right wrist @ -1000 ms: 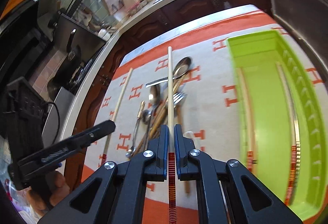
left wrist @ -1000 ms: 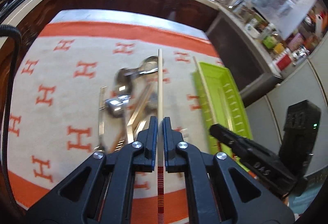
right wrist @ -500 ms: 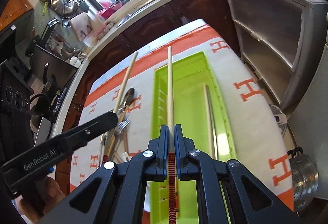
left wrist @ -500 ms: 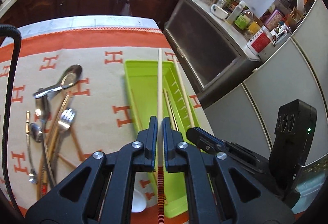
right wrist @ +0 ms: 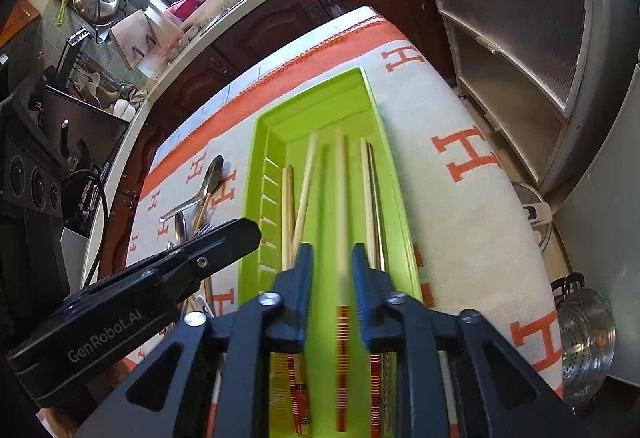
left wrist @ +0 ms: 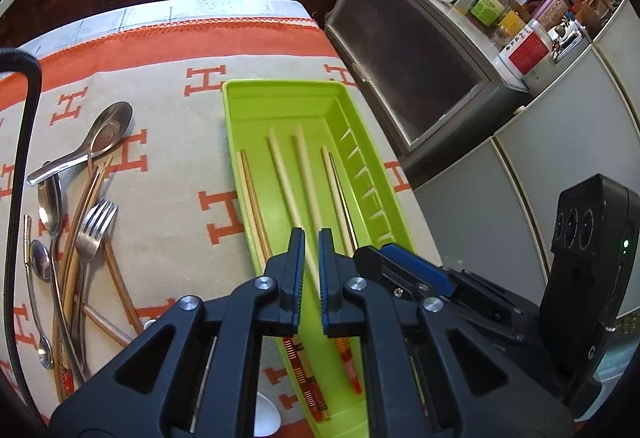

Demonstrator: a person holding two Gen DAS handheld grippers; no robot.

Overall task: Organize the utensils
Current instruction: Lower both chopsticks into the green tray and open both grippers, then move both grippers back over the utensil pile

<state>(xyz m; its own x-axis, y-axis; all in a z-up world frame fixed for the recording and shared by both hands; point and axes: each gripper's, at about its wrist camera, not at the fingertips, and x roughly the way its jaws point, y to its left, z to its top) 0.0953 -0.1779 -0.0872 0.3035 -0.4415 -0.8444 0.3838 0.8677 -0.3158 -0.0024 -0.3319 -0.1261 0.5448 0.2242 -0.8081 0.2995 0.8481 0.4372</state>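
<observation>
A lime green tray point(left wrist: 240, 105) point(right wrist: 256, 165) lies lengthwise on the orange-and-cream cloth. Several pale chopsticks with red-striped ends lie in it. My left gripper point(left wrist: 311, 238) is open above the tray's near half; one chopstick point(left wrist: 288, 189) lies loose below it. My right gripper point(right wrist: 328, 258) is open wider over the same tray; a blurred chopstick point(right wrist: 340, 197) is between its fingers, free of them. A pile of spoons, a fork point(left wrist: 94, 234) and brown chopsticks lies left of the tray.
A large metal spoon point(left wrist: 92, 141) point(right wrist: 206, 185) heads the utensil pile on the cloth. A grey cabinet point(left wrist: 408, 49) stands just beyond the table's right edge. A steel strainer pot point(right wrist: 586, 338) sits on the floor at right. A black cable point(left wrist: 20, 157) hangs at left.
Both grippers have opened and let go of their chopsticks, which now lie or drop in the green tray. Both views have closed in on the tray.
</observation>
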